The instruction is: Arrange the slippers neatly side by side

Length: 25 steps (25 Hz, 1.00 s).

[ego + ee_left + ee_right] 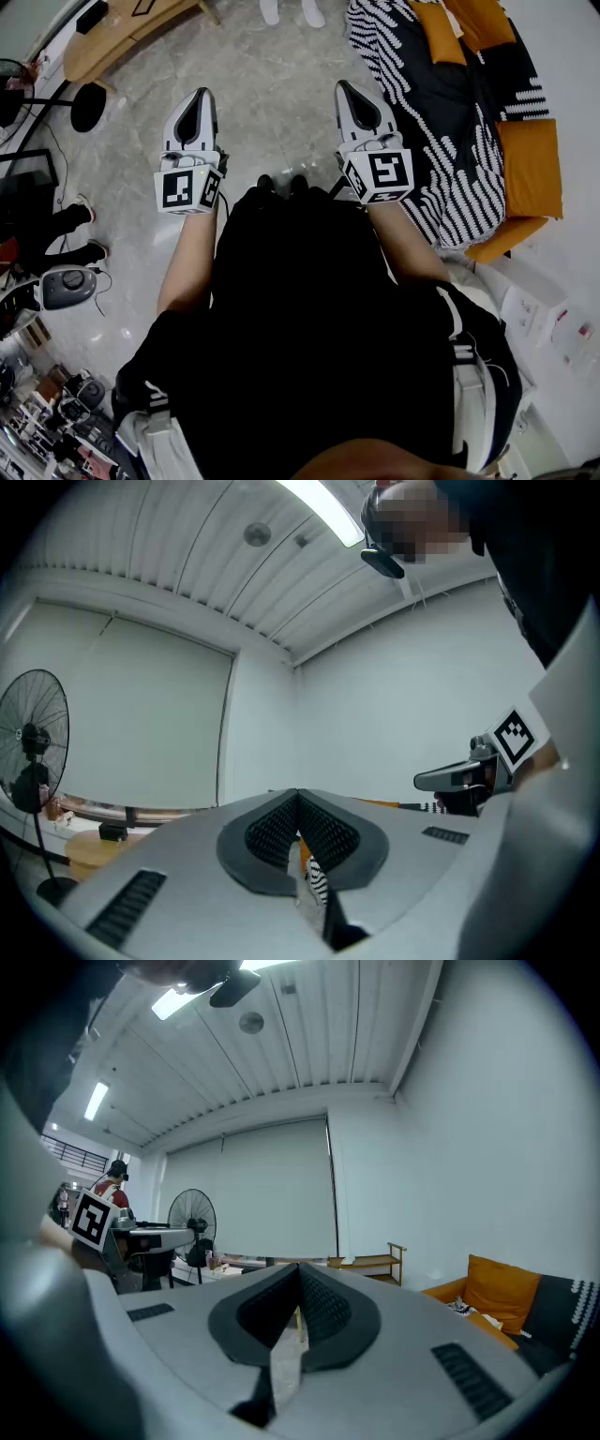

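The left gripper [199, 96] and right gripper [345, 87], jaws together, point toward 2 white slippers [270, 11] on the floor [274, 112].

The floor [272, 103] was glossy, veined stone. The left gripper [199, 96] and right gripper [343, 86] had matt grey plastic shells and ribbed black pads [323, 1307]. The sofa [441, 141] was patterned cloth, its cushions [530, 159] matt orange fabric, and the table [131, 33] pale smooth wood.

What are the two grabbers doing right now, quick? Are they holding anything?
Left gripper: closed, jaws together, holding nothing.
Right gripper: closed, jaws together, holding nothing.
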### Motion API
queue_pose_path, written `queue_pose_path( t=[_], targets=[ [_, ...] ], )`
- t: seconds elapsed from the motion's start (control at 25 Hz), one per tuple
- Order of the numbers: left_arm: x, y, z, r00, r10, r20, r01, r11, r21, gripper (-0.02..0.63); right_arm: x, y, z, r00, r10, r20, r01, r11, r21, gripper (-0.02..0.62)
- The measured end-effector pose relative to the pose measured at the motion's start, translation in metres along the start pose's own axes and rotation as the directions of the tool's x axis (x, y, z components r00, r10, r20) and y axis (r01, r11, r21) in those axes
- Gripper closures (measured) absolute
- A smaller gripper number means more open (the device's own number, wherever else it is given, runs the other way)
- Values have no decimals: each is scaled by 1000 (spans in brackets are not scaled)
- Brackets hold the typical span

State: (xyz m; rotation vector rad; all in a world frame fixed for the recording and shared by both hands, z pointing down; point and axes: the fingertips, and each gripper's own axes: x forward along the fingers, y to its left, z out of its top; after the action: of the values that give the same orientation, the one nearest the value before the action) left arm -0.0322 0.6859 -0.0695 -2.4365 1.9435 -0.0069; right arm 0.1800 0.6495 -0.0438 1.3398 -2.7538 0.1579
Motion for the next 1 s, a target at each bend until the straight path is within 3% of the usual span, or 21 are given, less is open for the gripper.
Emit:
queue_pose_path(
  t=[0.28,0.44,0.88,1.0],
  targets=[
    [-5,-1,-4,1000,5,-15,-5,1000,-17,592,-5,2,3,1000,13,9,-13,1000,13,565],
    [-6,-8,8,997,-62,34,65,994,-89,592,-4,6,1,996,81,25,-82,995,62,565],
    [-7,-15,-1,999,-46,-4,45,997,-57,592,-7,0,2,992,113,61,-118,989,87,565],
    [-8,-13,-2,998,-67,-14,66,995,-68,592,-9,-2,8,986,109,123,-123,986,115,564]
  ],
)
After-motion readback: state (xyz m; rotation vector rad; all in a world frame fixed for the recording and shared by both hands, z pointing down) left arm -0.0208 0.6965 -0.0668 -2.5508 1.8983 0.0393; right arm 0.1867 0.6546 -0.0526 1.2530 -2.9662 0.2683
